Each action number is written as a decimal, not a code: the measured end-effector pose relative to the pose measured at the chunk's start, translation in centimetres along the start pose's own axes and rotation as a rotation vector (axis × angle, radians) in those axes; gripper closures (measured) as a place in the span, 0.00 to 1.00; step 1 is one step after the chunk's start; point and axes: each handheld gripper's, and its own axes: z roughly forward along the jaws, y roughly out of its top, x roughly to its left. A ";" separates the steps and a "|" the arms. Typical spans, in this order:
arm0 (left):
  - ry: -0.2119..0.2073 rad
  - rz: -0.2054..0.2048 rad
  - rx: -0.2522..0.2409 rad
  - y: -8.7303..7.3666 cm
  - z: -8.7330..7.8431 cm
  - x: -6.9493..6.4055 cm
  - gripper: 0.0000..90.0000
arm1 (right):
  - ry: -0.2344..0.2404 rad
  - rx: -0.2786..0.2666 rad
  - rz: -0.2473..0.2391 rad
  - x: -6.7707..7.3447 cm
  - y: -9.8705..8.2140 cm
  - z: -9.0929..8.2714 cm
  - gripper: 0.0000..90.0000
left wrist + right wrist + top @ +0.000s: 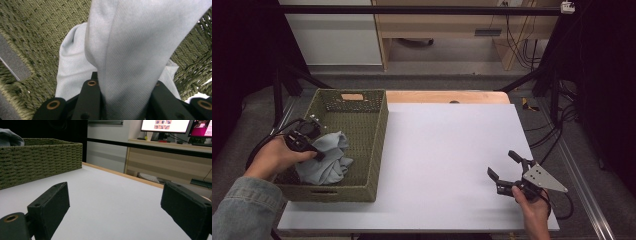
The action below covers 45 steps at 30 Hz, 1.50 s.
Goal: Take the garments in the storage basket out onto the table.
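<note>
A person sits at a white rectangular tabletop, with a hand-held black two-jaw tool in each hand.

At the left edge of the tabletop stands a rectangular olive-green woven basket. Inside it, toward the near left corner, lies a crumpled pale grey-blue cloth. The left tool reaches into the basket from the left side, held by the left hand, whose forearm wears a denim sleeve. Its tip touches the cloth. In the left gripper view, a thick fold of the cloth rises directly from between the two black jaws, which are closed narrowly on it; the rest of the cloth spreads below and behind, with the basket's woven wall around it.

The right tool rests low over the near right part of the tabletop, well apart from the basket and cloth, held by the right hand. Its jaws stand wide apart with nothing between them. In the right gripper view, the bare tabletop lies between the jaws, and the basket sits far off to the left with a bit of cloth showing above its rim.
</note>
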 end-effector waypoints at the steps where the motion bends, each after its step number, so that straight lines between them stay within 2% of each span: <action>1: 0.001 0.002 -0.002 0.0 -0.1 0.0 0.82 | 0.001 -0.001 -0.003 0.0 0.0 0.0 0.09; 6: -0.006 0.013 0.000 0.2 -0.3 -0.2 0.82 | -0.001 0.000 0.001 0.0 0.0 0.0 0.09; 11: -0.008 0.010 -0.019 0.4 -0.8 -0.3 0.82 | 0.000 0.000 -0.002 0.0 0.0 0.0 0.09; 20: 0.003 0.037 -0.040 1.1 -2.2 -0.9 0.82 | 0.000 0.001 -0.002 0.0 0.0 0.0 0.09; 25: 0.016 0.057 -0.062 1.7 -3.7 -1.3 0.82 | 0.002 0.003 0.002 0.0 0.0 0.1 0.09; 29: 0.019 0.061 -0.108 2.2 -5.1 -1.8 0.82 | 0.000 0.000 0.000 0.1 -0.1 0.1 0.09; 39: 0.037 0.095 -0.165 3.4 -7.8 -2.8 0.83 | -0.004 -0.003 0.002 0.0 -0.1 0.1 0.09; 45: 0.042 0.101 -0.213 4.0 -9.5 -3.3 0.83 | -0.006 -0.002 0.009 0.0 -0.1 0.1 0.09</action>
